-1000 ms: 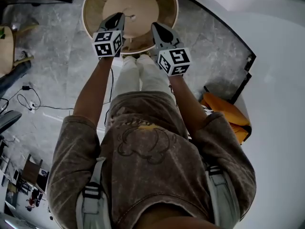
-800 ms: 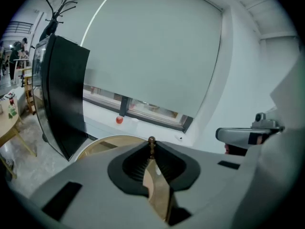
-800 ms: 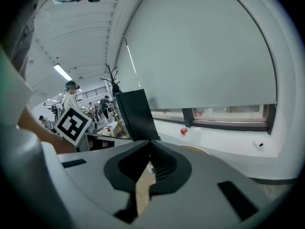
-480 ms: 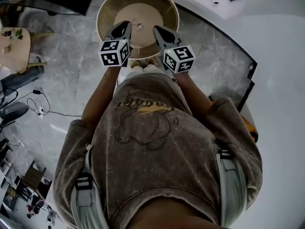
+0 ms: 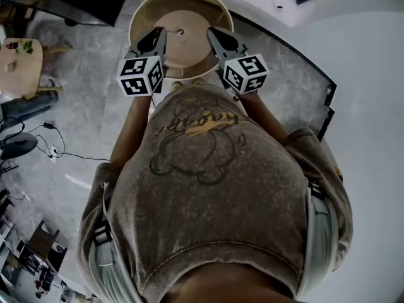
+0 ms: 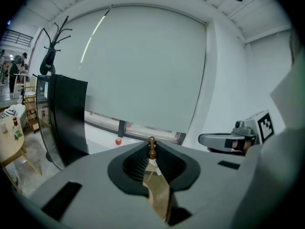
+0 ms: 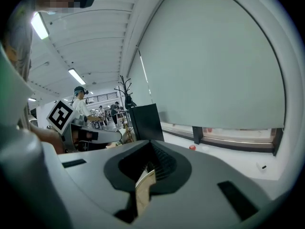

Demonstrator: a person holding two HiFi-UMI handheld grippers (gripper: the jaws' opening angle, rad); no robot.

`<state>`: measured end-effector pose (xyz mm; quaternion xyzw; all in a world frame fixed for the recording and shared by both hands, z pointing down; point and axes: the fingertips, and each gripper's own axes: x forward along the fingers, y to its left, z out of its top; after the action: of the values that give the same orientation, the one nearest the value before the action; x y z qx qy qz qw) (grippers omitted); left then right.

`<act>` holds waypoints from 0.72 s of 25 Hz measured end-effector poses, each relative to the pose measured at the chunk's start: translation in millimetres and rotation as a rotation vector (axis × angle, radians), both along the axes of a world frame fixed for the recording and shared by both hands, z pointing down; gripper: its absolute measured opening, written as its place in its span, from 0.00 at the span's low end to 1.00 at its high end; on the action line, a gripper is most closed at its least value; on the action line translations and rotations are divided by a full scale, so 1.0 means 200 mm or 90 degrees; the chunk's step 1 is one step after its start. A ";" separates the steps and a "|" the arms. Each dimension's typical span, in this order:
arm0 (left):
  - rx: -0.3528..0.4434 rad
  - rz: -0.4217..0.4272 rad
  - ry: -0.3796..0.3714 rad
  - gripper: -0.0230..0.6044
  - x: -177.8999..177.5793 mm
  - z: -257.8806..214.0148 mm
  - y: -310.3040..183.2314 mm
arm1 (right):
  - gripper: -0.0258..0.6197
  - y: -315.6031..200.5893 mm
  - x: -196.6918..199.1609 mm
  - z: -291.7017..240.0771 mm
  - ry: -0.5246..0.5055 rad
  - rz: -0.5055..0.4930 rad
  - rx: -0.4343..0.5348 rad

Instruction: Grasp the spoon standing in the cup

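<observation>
Closer in now: the legs that showed a second ago have slipped out of the head view. The printed shirt (image 5: 202, 169) fills the frame, and the two grippers ride a touch wider apart than they did.

Left gripper (image 6: 152, 147) is clenched, no change in that squeeze, and right at its tips it's pinching the spoon (image 6: 152, 152). You can see a thin brown handle with a beaded knob poking just above the ridged pads. That spoon is up at gripper height, clear of the table. Right gripper (image 7: 150, 143) has its pads pressed together with nothing between them, just tan tabletop showing through the slot lower down.

Both grippers are held level, side by side but apart, marker cubes facing up, noses out over the near side of the round table (image 5: 145, 5). There's a small pale thing (image 5: 180, 32) at the table's middle, between the two noses, too small to name.

Beyond the left jaws are a big pale window blind (image 6: 143, 70), a black panel (image 6: 66, 113) to the left with a coat stand (image 6: 51, 56) behind it, and a little red ball (image 6: 118, 141) by the sill.
</observation>
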<state>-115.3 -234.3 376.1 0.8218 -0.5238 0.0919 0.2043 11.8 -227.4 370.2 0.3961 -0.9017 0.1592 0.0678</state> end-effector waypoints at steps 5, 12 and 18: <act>0.043 -0.007 0.003 0.12 0.01 -0.13 0.03 | 0.07 0.00 0.03 -0.06 -0.002 0.004 0.019; 0.062 -0.004 -0.005 0.12 0.01 -0.17 0.10 | 0.07 0.03 0.01 -0.11 -0.004 0.003 0.036; 0.064 -0.002 -0.003 0.12 -0.01 -0.17 0.12 | 0.07 0.05 -0.01 -0.12 -0.007 0.006 0.040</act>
<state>-116.9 -211.1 342.8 0.8300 -0.5294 0.0670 0.1622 10.8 -217.9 346.1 0.4015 -0.9047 0.1335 0.0497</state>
